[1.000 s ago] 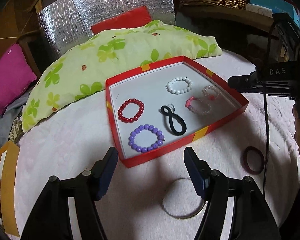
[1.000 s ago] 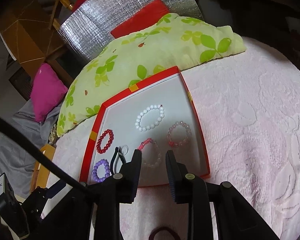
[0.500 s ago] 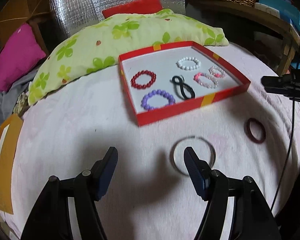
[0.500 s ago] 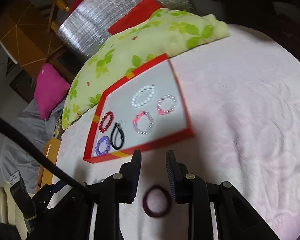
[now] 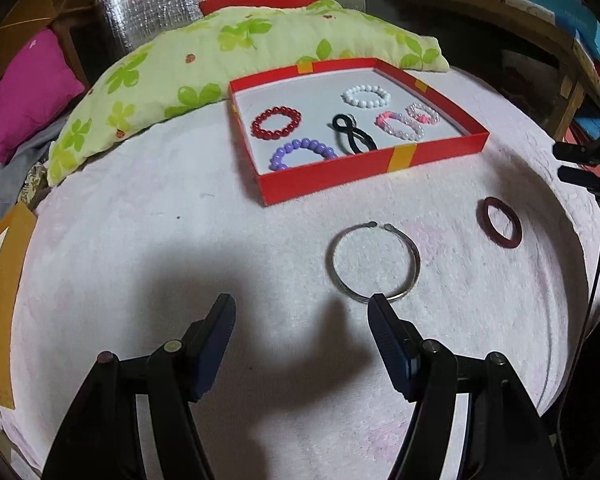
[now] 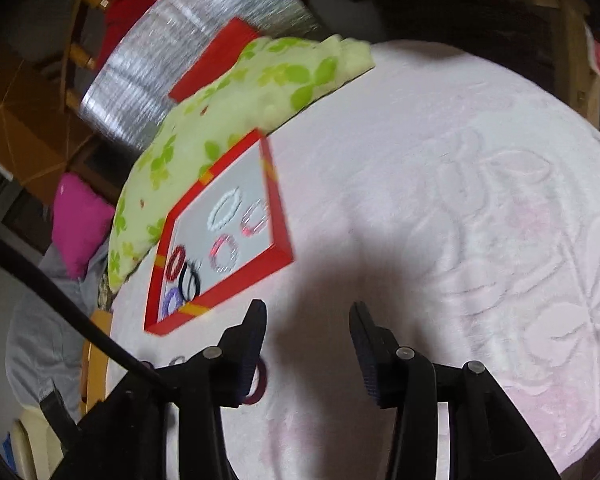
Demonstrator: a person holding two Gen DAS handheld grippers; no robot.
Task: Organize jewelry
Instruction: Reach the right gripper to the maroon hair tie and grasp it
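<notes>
On the plush white blanket (image 5: 148,248), the empty, wide-spread left gripper (image 5: 302,316) nears a thin silver wire bangle (image 5: 374,260), while the empty right gripper (image 6: 308,320) is opening beside a glossy maroon ring bangle (image 5: 499,222).

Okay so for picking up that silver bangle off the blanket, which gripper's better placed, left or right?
Left. The left gripper stands open with the silver bangle just ahead of its right finger. The right gripper, jaws opening and empty, sits by the maroon ring instead.
</notes>
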